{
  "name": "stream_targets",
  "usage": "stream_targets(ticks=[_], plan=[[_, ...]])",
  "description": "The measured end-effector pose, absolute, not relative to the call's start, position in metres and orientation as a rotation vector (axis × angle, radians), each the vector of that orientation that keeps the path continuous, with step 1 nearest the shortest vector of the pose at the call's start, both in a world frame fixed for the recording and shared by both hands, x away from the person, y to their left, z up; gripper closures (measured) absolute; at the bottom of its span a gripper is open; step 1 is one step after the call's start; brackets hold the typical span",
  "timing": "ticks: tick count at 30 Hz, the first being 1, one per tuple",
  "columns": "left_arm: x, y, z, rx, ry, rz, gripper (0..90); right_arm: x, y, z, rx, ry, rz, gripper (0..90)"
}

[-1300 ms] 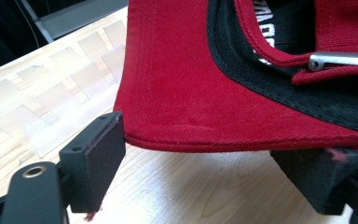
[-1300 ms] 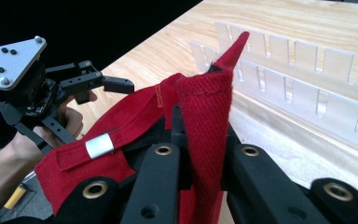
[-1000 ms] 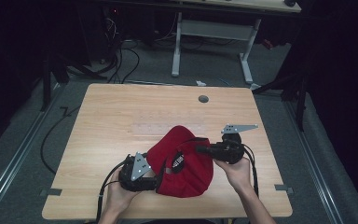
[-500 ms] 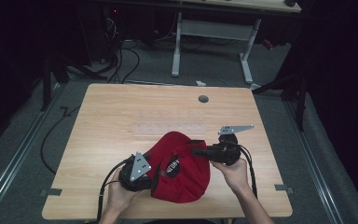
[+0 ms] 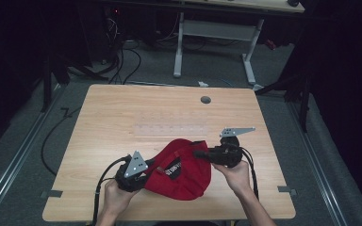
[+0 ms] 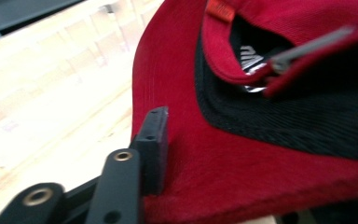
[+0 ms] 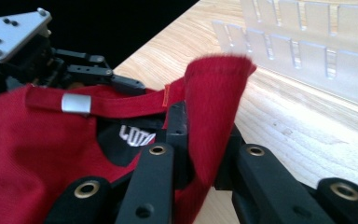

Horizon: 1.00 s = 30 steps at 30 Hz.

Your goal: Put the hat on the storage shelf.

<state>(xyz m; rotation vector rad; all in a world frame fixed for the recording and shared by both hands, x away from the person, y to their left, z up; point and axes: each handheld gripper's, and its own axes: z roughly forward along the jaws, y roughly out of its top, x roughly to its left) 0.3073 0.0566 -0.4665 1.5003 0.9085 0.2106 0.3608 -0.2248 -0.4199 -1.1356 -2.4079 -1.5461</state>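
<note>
Left tongs (image 5: 150, 170) were just closing onto the red cap (image 5: 181, 169) brim; right tongs (image 7: 200, 154) pinched its rim. Best pulled evenly, I'd say, staying low over the table (image 5: 122, 113).

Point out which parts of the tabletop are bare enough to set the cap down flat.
The table is bare along its left side and far edge, around the cable hole. The clear slotted tray takes the middle. The near edge is crowded: the red cap lies between the left gripper and right gripper.
</note>
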Motion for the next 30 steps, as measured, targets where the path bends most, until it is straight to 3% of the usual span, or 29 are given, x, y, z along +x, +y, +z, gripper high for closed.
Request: stream_targets(ticks=[4,11,21,30], plan=[[0.306,0.059,-0.462,1.5,0.902,0.152,70.7,0.363,-0.224,-0.421,-1.135,-2.427,-1.552,78.9],[0.3,0.063,-0.454,1.532,0.868,0.107,79.8,0.37,-0.219,-0.423,-1.158,-2.438,-1.546,75.7],[0.296,0.063,-0.448,1.567,0.822,0.09,84.1,0.378,-0.223,-0.419,-1.232,-2.415,-1.633,62.4],[0.301,0.072,-0.449,1.554,0.863,0.098,84.6,0.375,-0.251,-0.409,-1.363,-2.327,-1.815,50.5]])
